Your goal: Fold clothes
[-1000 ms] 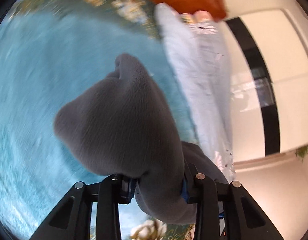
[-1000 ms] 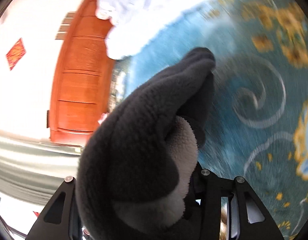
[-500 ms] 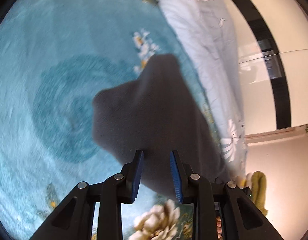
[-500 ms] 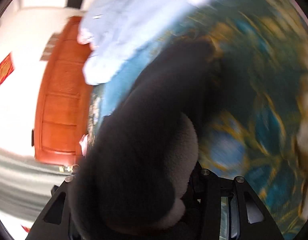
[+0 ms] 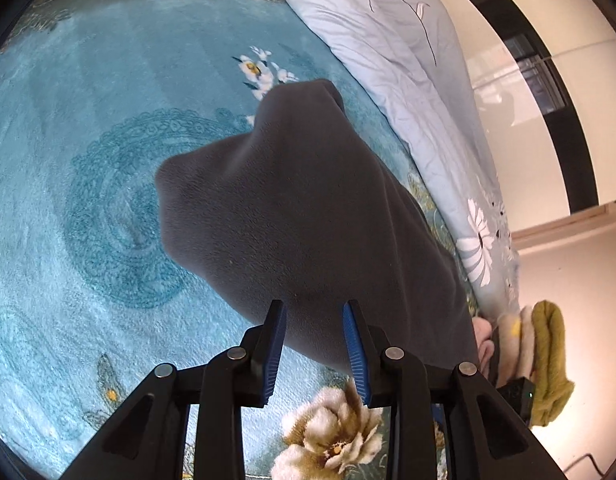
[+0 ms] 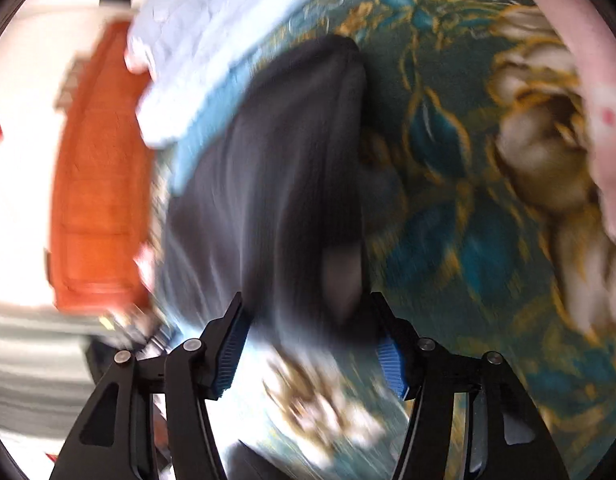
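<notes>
On the left, the teal floral blanket (image 5: pixel 88 208) spreads wide, and the dark grey fleece garment (image 5: pixel 300 216) lies on it in a loose heap, one end reaching toward a small white flower print. The left gripper (image 5: pixel 314 344) hangs over the garment's near edge with its blue-padded jaws parted; they have just been opening a little, and no cloth is pinched between them. To the right runs a pale blue floral quilt (image 5: pixel 408 60), with a mustard-yellow cloth (image 5: pixel 552 360) bunched near its lower end. In the right wrist view, which is blurred, an orange wooden door (image 6: pixel 100 184) stands at the far left. The right gripper (image 6: pixel 308 344) has just been widening, its jaws apart at the garment's (image 6: pixel 284 184) near edge; whether they touch the cloth I cannot tell.
</notes>
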The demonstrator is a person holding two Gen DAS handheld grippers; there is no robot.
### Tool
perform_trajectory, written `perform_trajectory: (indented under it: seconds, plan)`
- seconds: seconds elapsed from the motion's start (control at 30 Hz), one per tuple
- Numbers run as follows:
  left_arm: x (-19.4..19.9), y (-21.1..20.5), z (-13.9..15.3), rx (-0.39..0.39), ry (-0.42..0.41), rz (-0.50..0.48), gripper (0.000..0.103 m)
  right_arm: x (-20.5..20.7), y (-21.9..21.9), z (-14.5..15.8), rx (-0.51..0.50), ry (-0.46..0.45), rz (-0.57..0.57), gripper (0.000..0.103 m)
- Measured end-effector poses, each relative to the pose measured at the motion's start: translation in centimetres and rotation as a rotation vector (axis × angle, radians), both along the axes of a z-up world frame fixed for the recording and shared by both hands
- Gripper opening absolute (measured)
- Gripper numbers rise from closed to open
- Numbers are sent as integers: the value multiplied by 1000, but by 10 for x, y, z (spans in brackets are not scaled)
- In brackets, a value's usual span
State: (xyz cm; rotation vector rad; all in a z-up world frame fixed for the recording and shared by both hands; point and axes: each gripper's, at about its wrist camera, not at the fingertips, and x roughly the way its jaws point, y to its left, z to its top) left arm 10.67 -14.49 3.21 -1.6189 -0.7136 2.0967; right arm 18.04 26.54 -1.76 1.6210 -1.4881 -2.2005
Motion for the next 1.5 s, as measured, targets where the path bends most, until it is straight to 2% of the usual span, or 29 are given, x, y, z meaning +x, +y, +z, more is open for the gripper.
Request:
perform_trajectory:
  seconds: [0.07,0.17,0.3,0.4,0.47,0.53,0.6,0.67,0.77,0.83,0.87,1.0,1.13,1.2,1.23,1.27,1.3,1.37,1.5]
  plan:
    - [2,3,-2,0,-4,-2,34,10,-22,3,72,-56,94,60]
    - [5,8,0,-31,0,-26,34,15,-58,10,163,-72,226,60]
    - [3,14,7,-63,13,-41,35,-7,-91,54,338,101,374,60]
    - [0,24,15,-61,40,-46,42,-43,-71,81,512,227,373,60]
    - [0,35,12,-88,44,-71,46,-59,-62,88,569,236,341,60]
    - [0,45,8,-117,45,-98,49,-53,-87,100,582,224,318,60]
    - [-1,55,-5,-163,16,-121,49,-37,-77,99,589,175,314,60]
    - [0,63,-17,-212,-15,-141,49,-53,-74,88,555,114,299,60]
    - [11,70,-17,-249,4,-160,51,-59,-73,89,565,120,283,61]
    - [25,76,-17,-255,20,-166,61,-55,-77,97,574,137,299,60]
    - [32,80,-17,-256,27,-169,63,-53,-78,94,571,144,309,60]
    - [63,96,-22,-265,59,-178,74,-47,-85,65,585,124,334,60]
    - [94,128,-32,-405,137,-259,91,-26,-85,43,655,50,360,60]
    - [107,141,-38,-450,159,-281,101,-19,-82,33,679,33,370,61]
    - [110,146,-39,-474,164,-286,103,-17,-81,30,700,35,370,65]
    - [111,151,-41,-500,169,-290,103,-16,-80,28,725,40,368,74]
    - [113,157,-42,-527,174,-294,103,-16,-79,27,746,51,364,78]
    - [113,163,-43,-592,199,-258,103,-18,-78,26,774,80,355,78]
    - [113,169,-51,-636,196,-203,103,-25,-77,24,824,120,364,78]
